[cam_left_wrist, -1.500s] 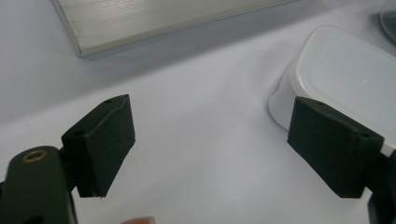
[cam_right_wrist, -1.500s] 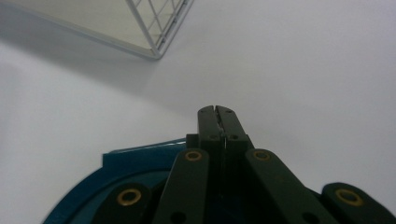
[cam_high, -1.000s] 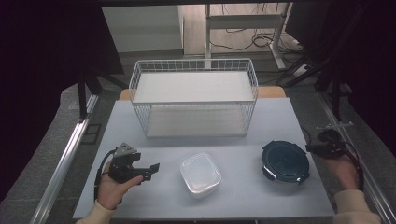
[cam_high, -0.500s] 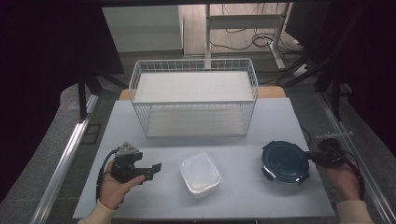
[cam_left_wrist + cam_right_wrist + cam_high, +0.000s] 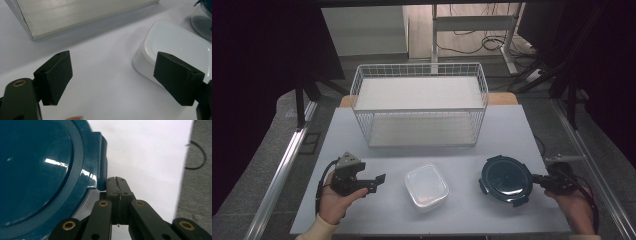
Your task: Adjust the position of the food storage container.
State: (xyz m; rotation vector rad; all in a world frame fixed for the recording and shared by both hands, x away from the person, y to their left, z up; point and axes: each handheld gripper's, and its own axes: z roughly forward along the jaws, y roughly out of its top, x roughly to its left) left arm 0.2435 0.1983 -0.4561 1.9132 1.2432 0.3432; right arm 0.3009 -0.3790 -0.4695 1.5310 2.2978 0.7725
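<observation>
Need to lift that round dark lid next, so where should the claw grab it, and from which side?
Probably by the small tab on the lid's right rim, coming in level from the right: the top is broad and smooth, while the tab juts out beside the shut right claw.

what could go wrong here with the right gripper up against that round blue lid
The right gripper is shut, its tips at a latch tab of the blue lid; pushing on may slide the container rather than unlatch it. The left gripper stands open, apart from the white container, steadying nothing.
</observation>
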